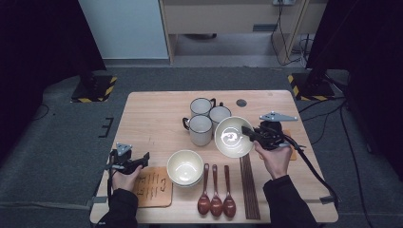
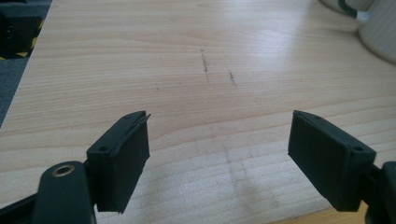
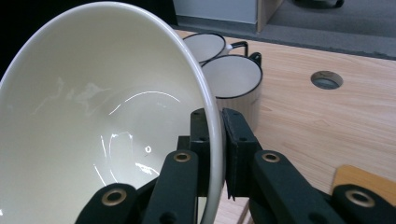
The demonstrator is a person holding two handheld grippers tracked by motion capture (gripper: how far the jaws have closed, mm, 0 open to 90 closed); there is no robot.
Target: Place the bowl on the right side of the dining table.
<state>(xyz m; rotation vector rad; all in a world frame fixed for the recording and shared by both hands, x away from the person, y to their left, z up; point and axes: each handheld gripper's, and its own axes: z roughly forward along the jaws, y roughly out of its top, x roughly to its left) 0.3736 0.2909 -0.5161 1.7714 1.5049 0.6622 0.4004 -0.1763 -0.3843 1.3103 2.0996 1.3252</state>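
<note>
Just right of the tabletop's middle, the right gripper (image 1: 248, 133) pinches the rim of a tilted cream bowl (image 1: 231, 136), lifted beside three mugs (image 1: 205, 118). Near the left edge, the left gripper (image 1: 142, 158) hangs with jaws spread and nothing between them, above bare wood beside a coaster (image 1: 153, 186).

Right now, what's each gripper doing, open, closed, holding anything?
Left gripper: open, nothing between its jaws, over bare table.
Right gripper: closed on the rim of a white bowl, held tilted.

Seemingly black sleeves (image 1: 290, 204), black tools (image 1: 248, 132)
</note>
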